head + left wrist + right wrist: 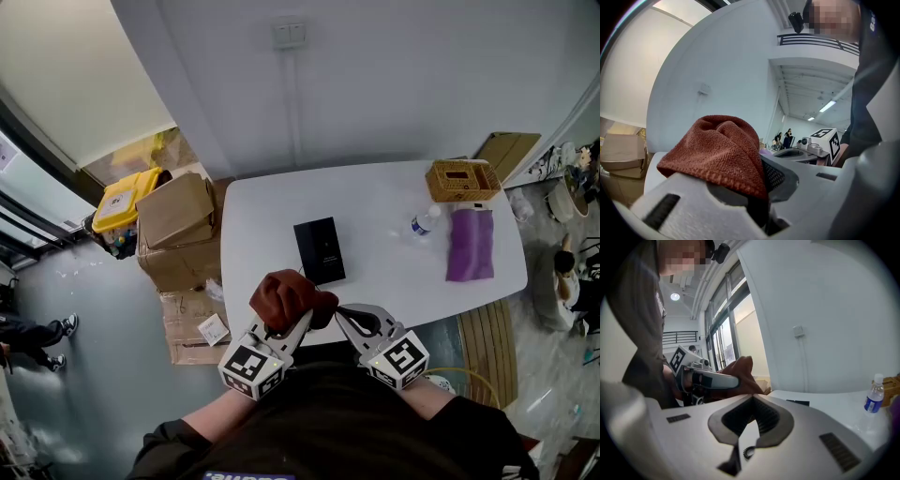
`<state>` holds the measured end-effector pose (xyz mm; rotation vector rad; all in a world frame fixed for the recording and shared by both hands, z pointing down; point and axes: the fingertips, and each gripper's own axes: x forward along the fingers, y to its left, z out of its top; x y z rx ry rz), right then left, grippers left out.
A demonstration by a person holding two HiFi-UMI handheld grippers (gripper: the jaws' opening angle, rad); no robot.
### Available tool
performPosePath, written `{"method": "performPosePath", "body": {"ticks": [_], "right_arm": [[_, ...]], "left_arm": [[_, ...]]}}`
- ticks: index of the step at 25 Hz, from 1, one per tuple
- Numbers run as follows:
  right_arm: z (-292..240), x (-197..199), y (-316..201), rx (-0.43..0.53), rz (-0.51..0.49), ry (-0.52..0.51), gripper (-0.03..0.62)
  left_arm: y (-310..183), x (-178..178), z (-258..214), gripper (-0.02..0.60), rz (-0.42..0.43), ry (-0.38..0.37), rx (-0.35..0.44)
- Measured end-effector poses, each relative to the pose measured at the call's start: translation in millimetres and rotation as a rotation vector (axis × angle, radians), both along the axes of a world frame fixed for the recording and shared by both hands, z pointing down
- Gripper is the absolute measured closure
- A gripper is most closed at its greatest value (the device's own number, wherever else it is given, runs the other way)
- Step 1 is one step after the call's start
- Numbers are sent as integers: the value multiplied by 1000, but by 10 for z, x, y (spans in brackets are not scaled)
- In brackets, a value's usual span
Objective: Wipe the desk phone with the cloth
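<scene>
Left gripper (292,326) clamped on cloth (284,296), which bunches up over its jaws. Right gripper (344,316) closed, nothing in it, just beside cloth. Phone (319,249) flat on table (375,211), just beyond both grippers, apart from cloth.

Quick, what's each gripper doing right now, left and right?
Left gripper: shut on the red-brown cloth.
Right gripper: shut, nothing between its jaws.

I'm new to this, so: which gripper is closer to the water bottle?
Right. The right gripper is at the near edge of the table, left of the water bottle; the left gripper, clamping the cloth, is farther to the left.
</scene>
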<state>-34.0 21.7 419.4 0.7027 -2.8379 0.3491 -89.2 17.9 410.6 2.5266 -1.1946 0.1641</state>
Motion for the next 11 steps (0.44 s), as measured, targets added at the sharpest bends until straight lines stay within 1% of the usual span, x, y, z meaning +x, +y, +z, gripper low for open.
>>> {"method": "performPosePath", "body": {"ticks": [11], "right_arm": [[21, 40, -25, -11, 19, 3, 568]], "left_arm": [[-27, 41, 14, 525, 13, -5, -1]]}}
